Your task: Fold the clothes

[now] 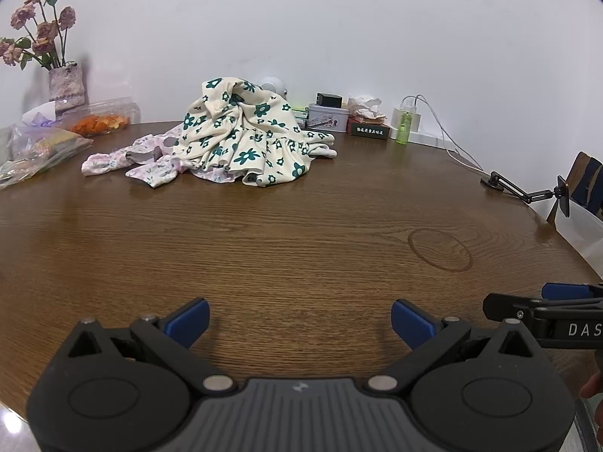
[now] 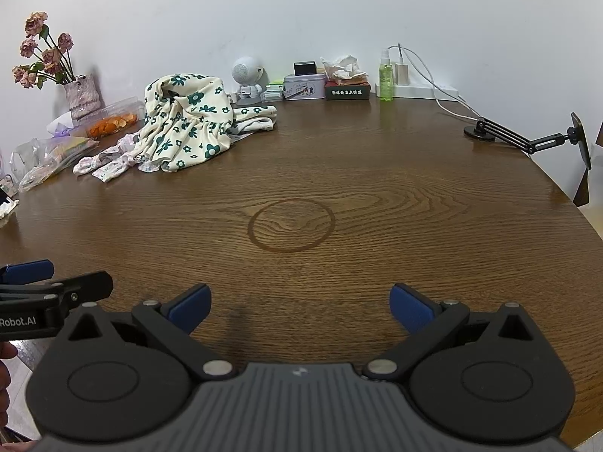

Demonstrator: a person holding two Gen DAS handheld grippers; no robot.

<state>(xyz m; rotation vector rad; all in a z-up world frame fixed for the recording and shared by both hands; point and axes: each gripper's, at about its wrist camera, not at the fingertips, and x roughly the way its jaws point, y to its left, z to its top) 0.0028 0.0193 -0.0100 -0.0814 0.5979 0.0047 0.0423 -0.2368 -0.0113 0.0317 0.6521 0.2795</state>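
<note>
- A cream dress with dark green flowers (image 1: 241,132) lies crumpled in a heap at the far side of the wooden table (image 1: 301,233), left of centre, close to the white wall.
- A pale pink floral garment (image 1: 128,158) is tangled under its left edge and trails out to the left on the tabletop; the two touch.
- Neither garment is folded, and nothing grips them.
- The left gripper (image 1: 300,318) hovers over the near edge of the table, its blue-padded fingers spread wide with only bare wood between them, well apart from the clothes.
- The right gripper (image 2: 299,307) is beside it at the near edge, likewise spread wide and holding nothing; each shows at the edge of the other's view.
- A dark ring mark (image 2: 291,225) sits in the wood between the right gripper and the far clutter.
- Behind the clothes a small white robot-shaped gadget (image 2: 247,75) stands by the wall.
- To the right along the wall: a metal tin (image 2: 304,86), a dark box with crumpled tissue on it (image 2: 347,92), a green spray bottle (image 2: 385,75) and a white power strip with cables (image 2: 426,92).
- At the far left: a vase of dried pink roses (image 1: 66,86), a clear tub with orange peel (image 1: 100,122) and plastic bags (image 1: 41,148).
- A black articulated holder (image 2: 527,137) stands at the right edge of the table.
</note>
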